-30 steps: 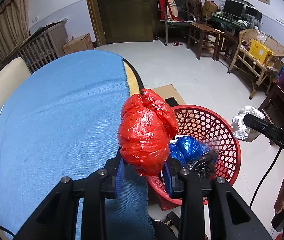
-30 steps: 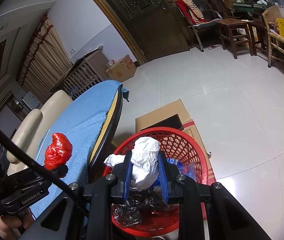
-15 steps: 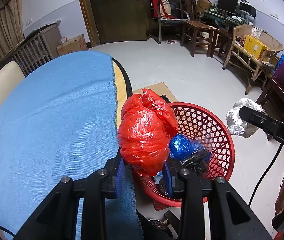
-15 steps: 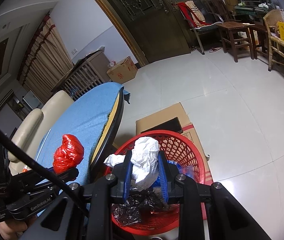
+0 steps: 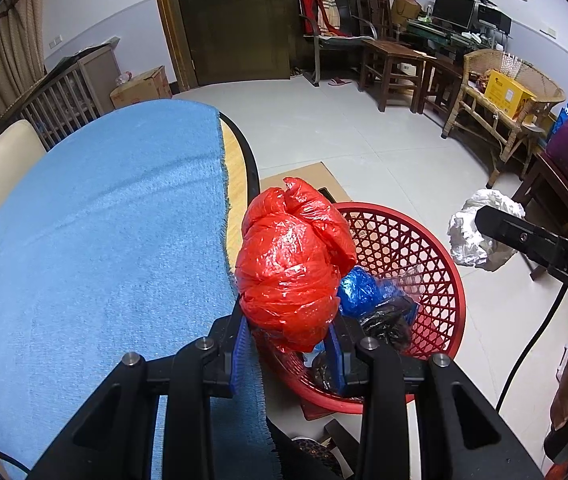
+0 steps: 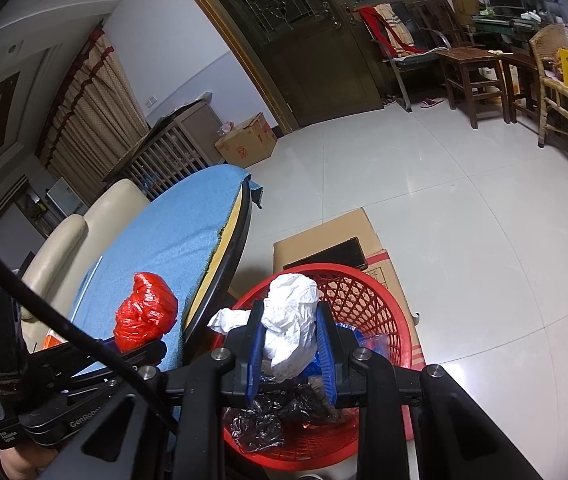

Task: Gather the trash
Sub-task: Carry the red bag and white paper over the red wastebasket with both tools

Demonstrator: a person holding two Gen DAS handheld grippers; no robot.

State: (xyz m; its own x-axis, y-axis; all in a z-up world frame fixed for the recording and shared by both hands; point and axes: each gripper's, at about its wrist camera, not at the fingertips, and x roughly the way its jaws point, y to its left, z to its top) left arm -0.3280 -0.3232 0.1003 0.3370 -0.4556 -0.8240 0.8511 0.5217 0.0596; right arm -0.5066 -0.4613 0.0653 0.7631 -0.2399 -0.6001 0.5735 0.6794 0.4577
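left gripper (image 5: 288, 344) clamped on a red plastic wad (image 5: 292, 268), blue pads pressed into its lower sides. wad held upright ahead of the gripper, at the seam between the tabletop (image 5: 103, 240) edge on the gripper's left and the red basket (image 5: 440, 264) below and to its right — not yet clearly over the basket mouth.

right gripper (image 6: 290, 344) closed around a crumpled white wad (image 6: 290, 328), one loose flap sticking out past the left pad. basket directly beneath and ahead of this gripper; black and blue bags already lying in the bottom, just under the fingertips.

step in hand, by judgement: carry-to-bin, both pieces lifted, neither dropped. right side looks ready for release; left side short of the rim.

next move, as a guess: open the right gripper and let the white wad fall straight down; shift the left gripper rightward and slightly forward until the red wad hangs inside the rim, then open.

worth watching — thin film may cling to a pad on release; a drop from the present left position could catch the rim or land on the cardboard (image 6: 324, 240) under the basket.

no other trash seen on the blue cloth within view.
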